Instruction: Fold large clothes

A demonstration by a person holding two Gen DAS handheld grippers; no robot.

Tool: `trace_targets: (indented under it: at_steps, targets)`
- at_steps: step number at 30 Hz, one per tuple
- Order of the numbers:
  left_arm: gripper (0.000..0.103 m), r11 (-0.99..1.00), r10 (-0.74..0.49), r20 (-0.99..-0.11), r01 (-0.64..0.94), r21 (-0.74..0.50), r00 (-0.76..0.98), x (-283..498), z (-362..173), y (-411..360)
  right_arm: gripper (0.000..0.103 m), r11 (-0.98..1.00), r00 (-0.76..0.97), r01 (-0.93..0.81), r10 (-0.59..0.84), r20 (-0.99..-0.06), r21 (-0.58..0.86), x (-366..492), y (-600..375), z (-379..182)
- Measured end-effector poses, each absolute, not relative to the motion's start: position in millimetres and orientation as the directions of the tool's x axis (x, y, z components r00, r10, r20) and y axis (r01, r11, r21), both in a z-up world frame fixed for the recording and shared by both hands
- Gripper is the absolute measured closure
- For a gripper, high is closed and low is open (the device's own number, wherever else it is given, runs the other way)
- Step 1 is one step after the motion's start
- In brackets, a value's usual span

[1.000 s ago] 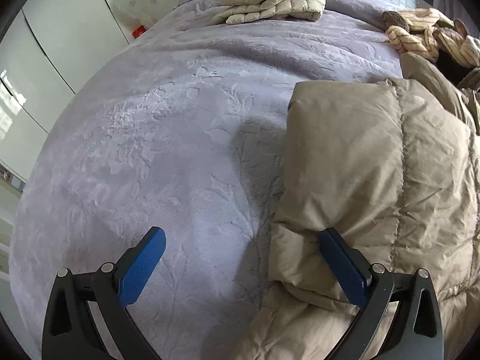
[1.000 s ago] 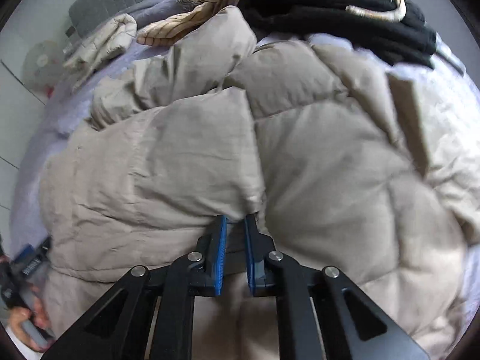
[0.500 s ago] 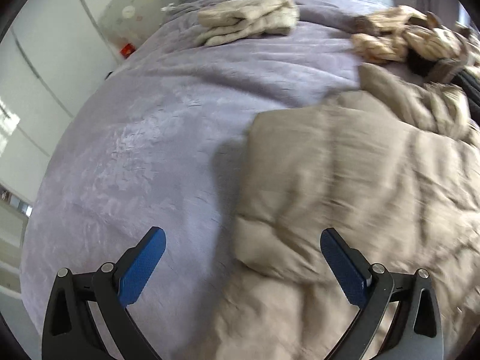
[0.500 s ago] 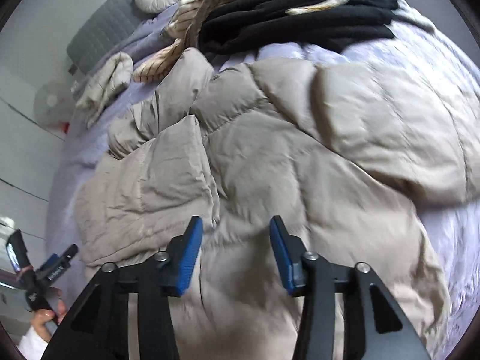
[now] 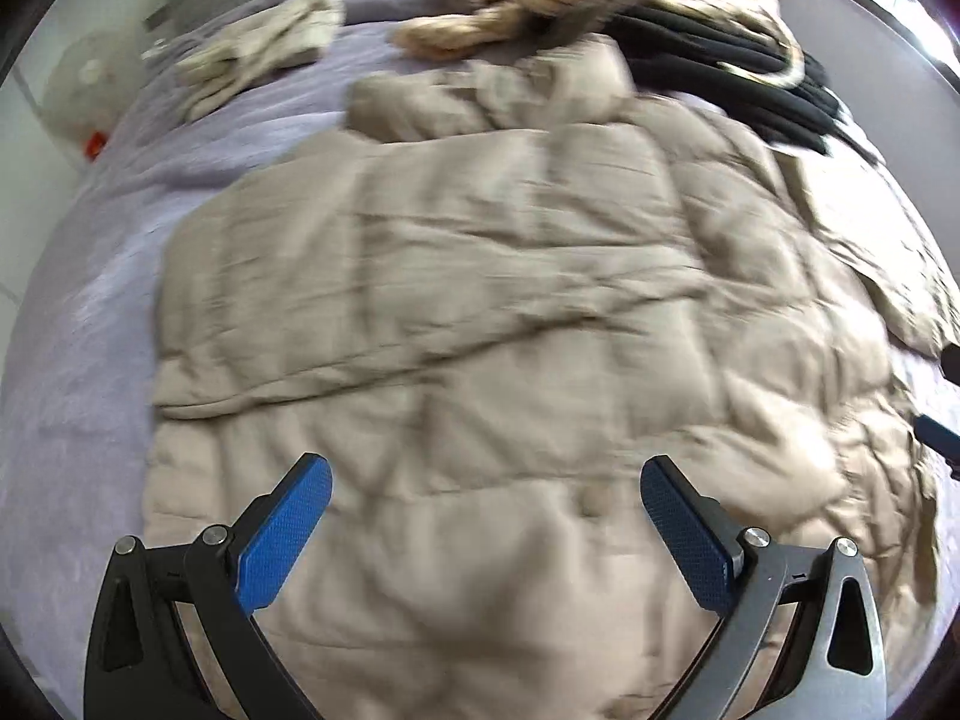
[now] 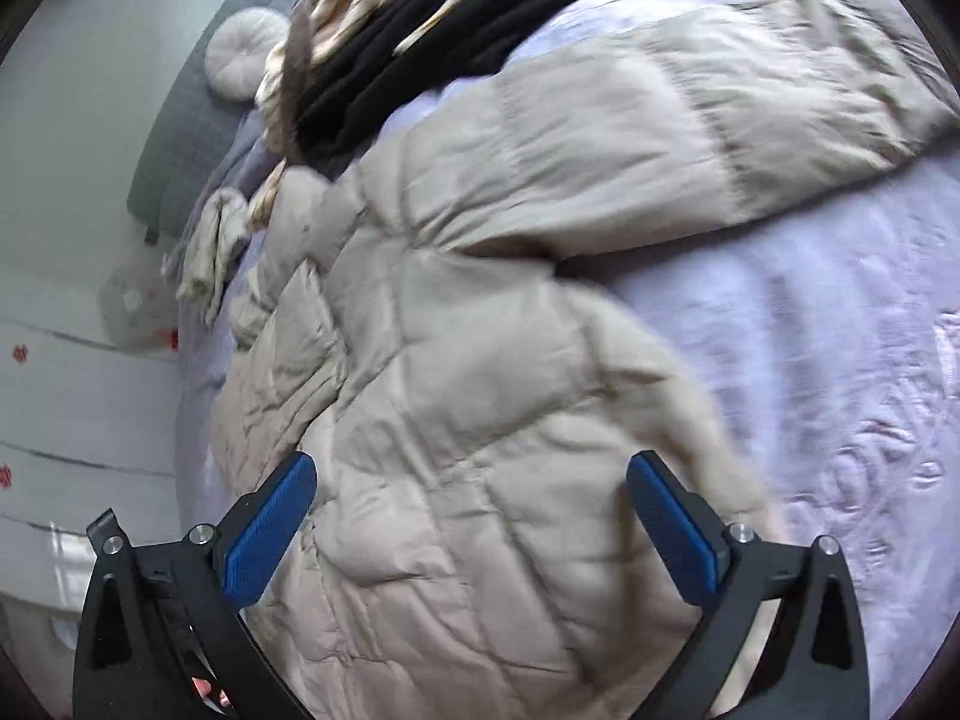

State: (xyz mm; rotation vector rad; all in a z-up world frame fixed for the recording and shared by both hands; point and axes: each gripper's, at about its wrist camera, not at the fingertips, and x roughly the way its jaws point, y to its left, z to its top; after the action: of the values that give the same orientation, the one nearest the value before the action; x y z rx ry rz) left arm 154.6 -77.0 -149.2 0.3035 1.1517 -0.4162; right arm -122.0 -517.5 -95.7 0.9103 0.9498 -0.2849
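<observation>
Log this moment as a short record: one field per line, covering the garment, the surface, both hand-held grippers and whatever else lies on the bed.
garment: beige puffer coat, spread flat on the bed, one sleeve stretched out sideways
surface: lilac bedspread
left hand-held gripper: open, above the coat, holding nothing
right hand-held gripper: open, above the coat, holding nothing
other clothes: black garment and striped cream garment piled beyond the coat; folded cream item lying apart
headboard end: round white cushion
image quality: motion blur in both views
</observation>
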Motion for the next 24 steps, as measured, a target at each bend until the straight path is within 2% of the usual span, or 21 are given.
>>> trace_targets:
  at_steps: [8, 11, 15, 19, 24]
  targets:
    - [0.000, 0.847, -0.179, -0.932, 0.532, 0.017, 0.314, 130, -153, -136, 0.000, 0.532, 0.630, 0.596, 0.153, -0.761, 0.601, -155, -562, -101]
    - [0.000, 0.845, -0.157, -0.939, 0.534, 0.034, 0.308, 129, -158, -150, 0.000, 0.515, 0.614, 0.659, 0.053, -0.788, 0.548, -173, -590, -96]
    - [0.000, 0.845, -0.182, -0.941, 0.534, -0.001, 0.286, 126, -156, -165, 0.000, 0.442, 0.585, 0.738, -0.043, -0.810, 0.510, -196, -635, -97]
    - [0.000, 0.836, -0.194, -0.936, 0.548, 0.000, 0.295, 124, -151, -181, 0.000, 0.301, 0.639, 0.740, -0.040, -0.768, 0.601, -216, -688, -112]
    - [0.000, 0.838, -0.201, -0.932, 0.546, -0.004, 0.302, 129, -146, -198, 0.000, 0.096, 0.759, 0.650, -0.022, -0.651, 0.754, -219, -742, -137]
